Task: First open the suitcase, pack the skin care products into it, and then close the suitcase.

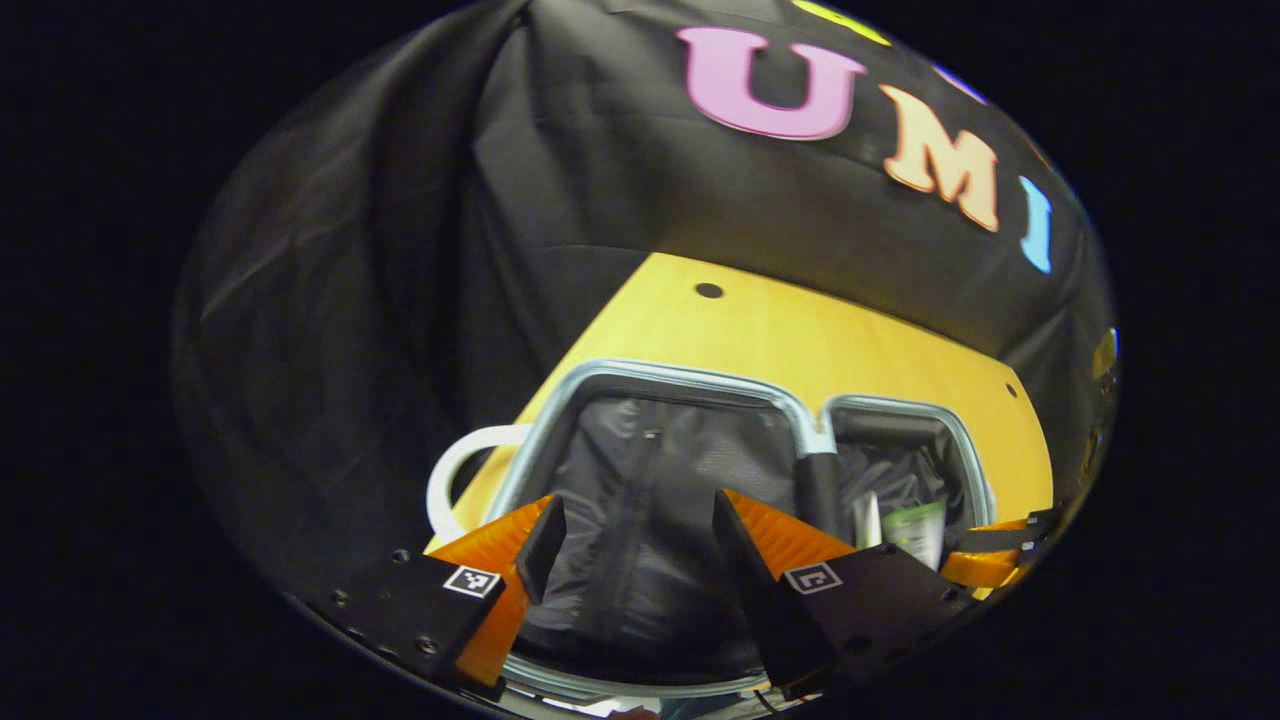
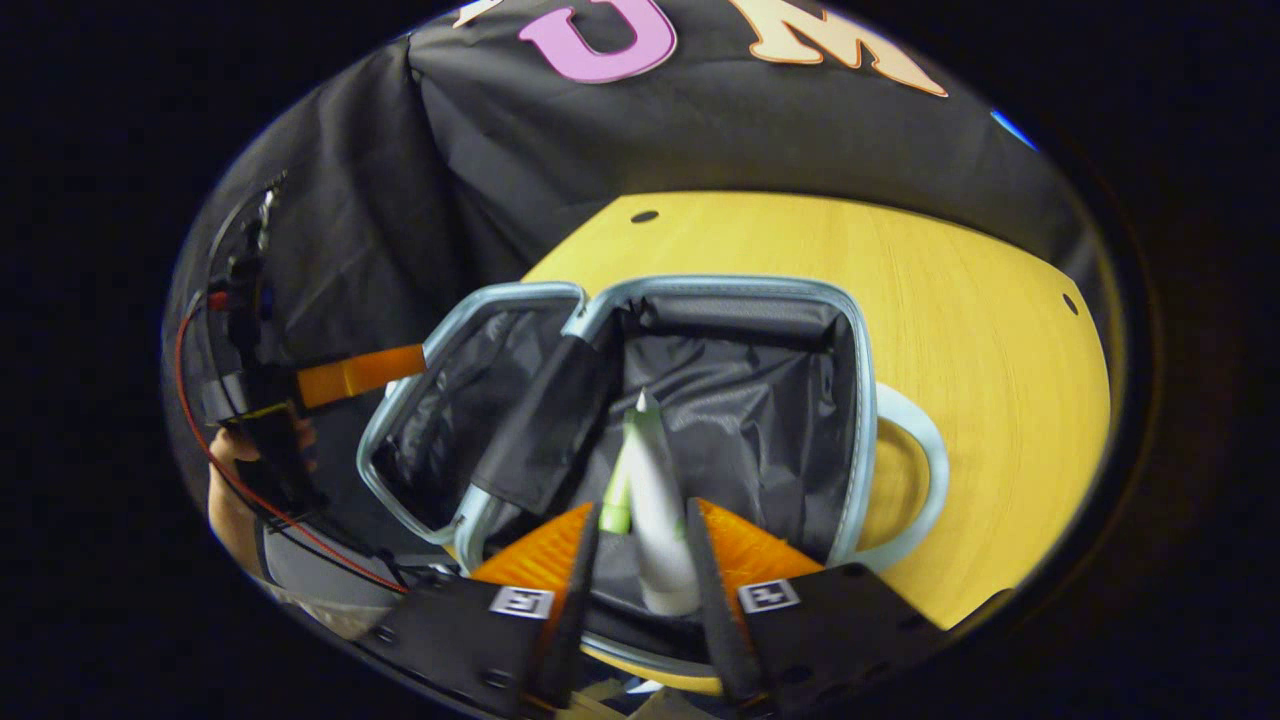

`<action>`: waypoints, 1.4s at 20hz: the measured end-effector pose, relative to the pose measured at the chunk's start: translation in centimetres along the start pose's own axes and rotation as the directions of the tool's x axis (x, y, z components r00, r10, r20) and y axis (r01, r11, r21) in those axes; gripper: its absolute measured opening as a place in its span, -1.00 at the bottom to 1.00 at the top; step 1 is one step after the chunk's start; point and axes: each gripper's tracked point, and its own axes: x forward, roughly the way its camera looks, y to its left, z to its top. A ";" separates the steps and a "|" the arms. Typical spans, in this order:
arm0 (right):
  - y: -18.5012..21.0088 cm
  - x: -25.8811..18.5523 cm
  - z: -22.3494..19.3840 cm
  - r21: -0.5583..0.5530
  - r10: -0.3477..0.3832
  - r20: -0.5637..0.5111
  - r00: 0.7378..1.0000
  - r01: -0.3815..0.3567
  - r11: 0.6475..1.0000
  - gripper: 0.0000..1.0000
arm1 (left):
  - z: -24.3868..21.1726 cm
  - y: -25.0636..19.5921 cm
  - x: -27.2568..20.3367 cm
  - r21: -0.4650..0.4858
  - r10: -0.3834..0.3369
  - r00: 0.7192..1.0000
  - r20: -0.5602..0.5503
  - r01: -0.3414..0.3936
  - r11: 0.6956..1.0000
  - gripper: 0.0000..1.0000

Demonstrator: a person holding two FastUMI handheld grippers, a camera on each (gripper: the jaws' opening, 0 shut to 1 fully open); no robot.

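Suitcase (image 2: 860, 400) open (crinkly lining), tube (image 2: 655, 500) inside.

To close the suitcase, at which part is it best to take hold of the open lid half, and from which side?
Probably the free long edge of the lid's silver rim, the side away from the hinge strap. The suitcase lies open flat on the table, so that edge gives the most leverage. The left gripper, open above the lid lining, could come from that outer side.

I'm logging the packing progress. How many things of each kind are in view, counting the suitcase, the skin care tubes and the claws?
Suitcase: 1, lying open on the table.
Skin care tubes: 2, a white one and a green one beside it, both inside the suitcase.
Claws: 2, left claw, right claw.
Total: 5.
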 end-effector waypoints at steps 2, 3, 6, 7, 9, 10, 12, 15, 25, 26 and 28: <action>0.3 -1.1 1.5 0.005 0.010 0.047 0.999 -0.011 1.000 1.00 | 0.7 3.3 0.4 -0.057 0.049 0.999 0.013 -0.048 0.997 0.83; 0.4 -1.0 2.0 0.008 0.016 0.068 0.998 -0.017 1.000 0.96 | 0.9 4.8 0.8 -0.070 0.070 0.997 0.021 -0.068 0.995 0.82; 0.0 -2.2 3.5 0.026 0.017 0.135 0.991 -0.021 0.999 0.96 | 1.1 9.0 2.0 -0.069 0.129 0.992 0.009 -0.128 0.989 0.86; 0.0 -2.9 3.9 0.033 0.008 0.157 0.988 -0.014 0.999 0.95 | 0.7 10.3 2.7 -0.061 0.136 0.991 -0.018 -0.136 0.989 0.86; -0.6 -4.0 4.2 0.043 -0.004 0.180 0.984 -0.003 0.999 0.96 | 0.2 11.7 4.4 -0.072 0.119 0.991 -0.066 -0.124 0.990 0.90; -1.2 -4.6 4.4 0.049 -0.021 0.190 0.982 0.012 0.999 0.96 | -0.4 12.1 5.1 -0.085 0.101 0.990 -0.100 -0.109 0.990 0.86; -2.4 -5.7 4.7 0.067 -0.057 0.212 0.976 0.043 0.997 0.96 | -1.6 12.7 6.9 -0.118 0.063 0.984 -0.164 -0.083 0.990 0.87; -4.2 -7.5 4.8 0.095 -0.098 0.247 0.964 0.076 0.993 0.96 | -2.8 12.9 8.6 -0.215 -0.017 0.973 -0.230 -0.034 0.976 0.75; -7.7 -10.2 5.0 0.147 -0.142 0.308 0.941 0.100 0.984 0.96 | -2.6 11.8 7.2 -0.104 0.030 0.962 -0.273 -0.061 0.993 -0.92; -7.8 -10.2 5.0 0.139 -0.140 0.308 0.941 0.101 0.985 0.96 | -1.6 11.7 6.4 -0.078 0.039 0.967 -0.253 -0.061 0.995 -0.93; -7.5 -10.3 5.0 0.128 -0.115 0.313 0.943 0.078 0.989 0.96 | 0.7 11.3 4.3 -0.064 0.039 0.978 -0.205 -0.053 0.997 -0.93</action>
